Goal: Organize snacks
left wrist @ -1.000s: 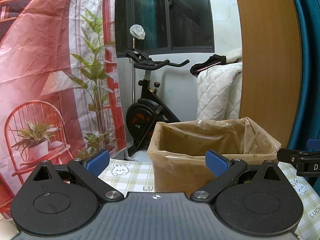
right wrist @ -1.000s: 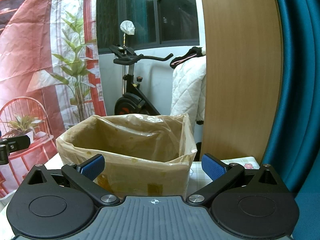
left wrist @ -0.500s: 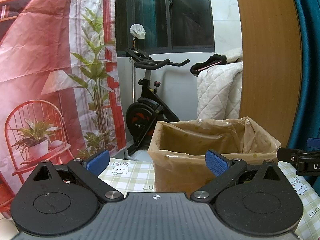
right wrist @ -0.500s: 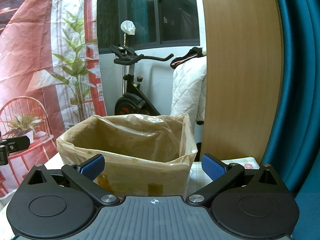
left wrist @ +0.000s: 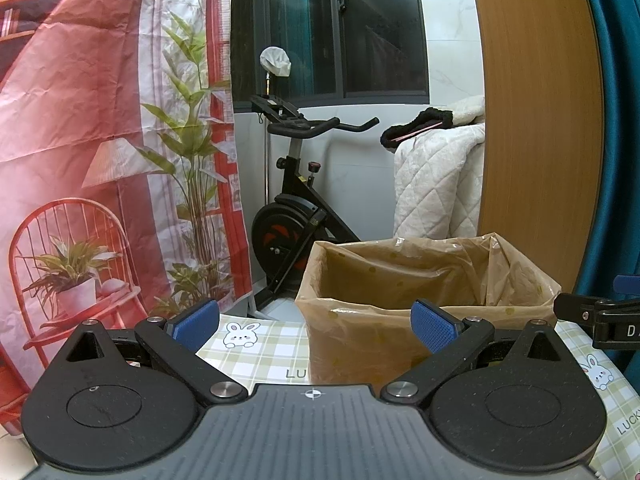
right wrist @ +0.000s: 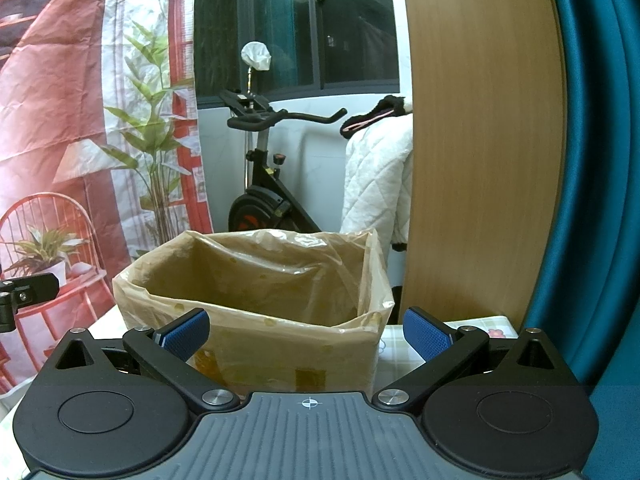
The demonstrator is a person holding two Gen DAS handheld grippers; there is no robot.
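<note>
A cardboard box lined with a tan plastic bag (left wrist: 424,280) (right wrist: 256,280) stands on the checked tablecloth straight ahead of both grippers. I see nothing inside it from this low angle. My left gripper (left wrist: 316,322) is open, its blue pads wide apart with nothing between them, level with the box's near wall. My right gripper (right wrist: 306,334) is open too and holds nothing. The right gripper's finger (left wrist: 596,312) pokes in at the right edge of the left wrist view; the left gripper's finger (right wrist: 24,290) shows at the left edge of the right wrist view. No snacks are visible.
The green checked tablecloth with rabbit prints (left wrist: 264,340) covers the table. Behind stand an exercise bike (left wrist: 296,208), a white quilted blanket (left wrist: 436,188), a red printed backdrop (left wrist: 80,140), a wooden panel (left wrist: 540,120) and a teal curtain (right wrist: 600,160).
</note>
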